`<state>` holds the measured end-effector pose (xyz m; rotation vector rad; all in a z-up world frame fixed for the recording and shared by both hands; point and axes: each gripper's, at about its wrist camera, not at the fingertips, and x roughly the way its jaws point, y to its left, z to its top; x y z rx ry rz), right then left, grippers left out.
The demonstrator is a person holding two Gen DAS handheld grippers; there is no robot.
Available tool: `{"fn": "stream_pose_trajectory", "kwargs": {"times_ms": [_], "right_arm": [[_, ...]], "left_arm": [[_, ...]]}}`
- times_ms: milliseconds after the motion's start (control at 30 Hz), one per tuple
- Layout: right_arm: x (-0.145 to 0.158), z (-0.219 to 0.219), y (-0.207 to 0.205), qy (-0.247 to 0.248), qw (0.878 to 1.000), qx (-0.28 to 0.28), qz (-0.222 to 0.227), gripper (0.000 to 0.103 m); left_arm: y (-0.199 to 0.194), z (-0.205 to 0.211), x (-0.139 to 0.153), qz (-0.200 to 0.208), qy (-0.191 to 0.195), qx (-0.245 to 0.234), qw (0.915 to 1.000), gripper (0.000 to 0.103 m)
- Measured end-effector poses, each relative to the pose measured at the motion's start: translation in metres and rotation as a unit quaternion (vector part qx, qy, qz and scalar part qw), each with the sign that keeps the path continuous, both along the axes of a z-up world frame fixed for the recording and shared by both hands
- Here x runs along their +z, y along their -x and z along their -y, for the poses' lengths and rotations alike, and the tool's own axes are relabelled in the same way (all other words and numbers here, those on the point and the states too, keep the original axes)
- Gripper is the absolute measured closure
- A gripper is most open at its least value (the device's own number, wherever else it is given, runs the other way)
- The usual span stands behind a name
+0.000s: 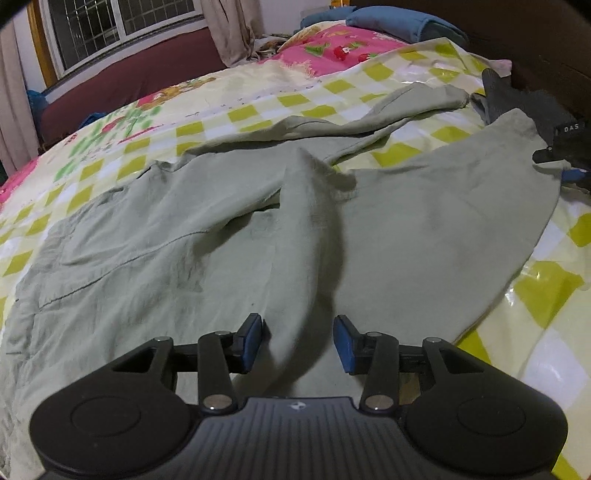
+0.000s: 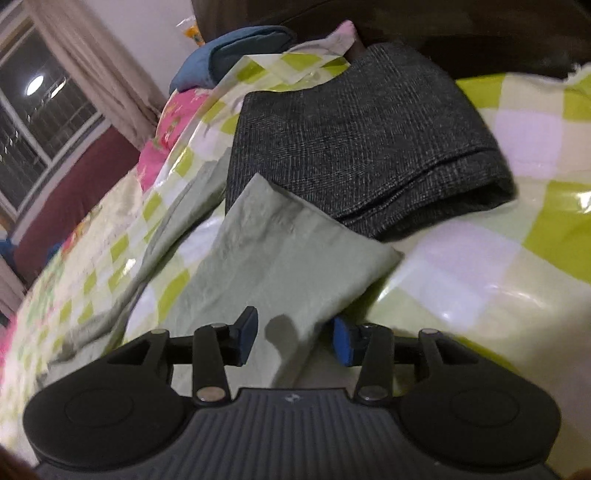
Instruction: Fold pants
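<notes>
Left hand-held gripper (image 1: 298, 343) is spread wide, holding nothing, right over one pair of green pants (image 1: 207, 236) on the bed (image 1: 535, 295), both legs running away from it. Right hand-held gripper (image 2: 291, 339), also wide, straddles one leg's edge beside one folded dark garment (image 2: 354, 147).

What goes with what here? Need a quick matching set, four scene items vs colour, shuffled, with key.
Items:
1. pants
2. folded garment
3. pillow
4. gripper pads

Colours:
A. blue, on black fingers
B. pale green
C. teal blue, at the far end of the bed
D. dark grey weave

Pairs: 1-B, 2-D, 3-C, 4-A
</notes>
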<state>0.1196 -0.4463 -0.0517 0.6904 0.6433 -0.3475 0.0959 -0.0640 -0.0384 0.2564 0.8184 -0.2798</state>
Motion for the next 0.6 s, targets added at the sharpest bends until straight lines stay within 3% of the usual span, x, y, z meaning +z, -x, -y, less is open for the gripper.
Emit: {"fn": "stream_pose_trajectory", "kwargs": {"times_ms": [33,100,267,300,400,433,500,600], "right_arm": [[0.0,0.003,0.0,-0.013,1.0,-0.001,0.0,0.101],[0.003,0.013,0.009,-0.042,0.999,0.001,0.013,0.1],[0.027,0.037,0.052,0.008,0.999,-0.023,0.031,0.1],[0.028,0.04,0.056,0.029,0.999,-0.026,0.019,0.1],[0.026,0.037,0.057,0.088,0.995,-0.001,-0.055,0.084],[0.028,0.035,0.06,0.097,0.993,0.005,-0.061,0.076],[0.041,0.027,0.069,0.137,0.989,-0.005,-0.064,0.069],[0.065,0.004,0.073,0.209,0.977,-0.004,-0.043,0.068]], "left_arm": [[0.0,0.001,0.001,0.001,0.001,0.001,1.0,0.047],[0.001,0.001,0.005,0.003,0.003,0.001,1.0,0.046],[0.001,0.008,0.007,0.005,0.004,-0.013,0.9999,0.044],[0.0,0.01,0.006,0.003,0.006,-0.017,0.9998,0.043],[0.001,0.01,0.007,0.004,0.007,-0.03,0.9995,0.041],[0.002,0.006,0.009,0.009,0.002,-0.035,0.9993,0.041],[0.005,-0.005,0.016,0.024,-0.008,-0.038,0.999,0.04],[0.001,-0.037,0.029,0.048,-0.018,-0.024,0.9984,0.035]]}}
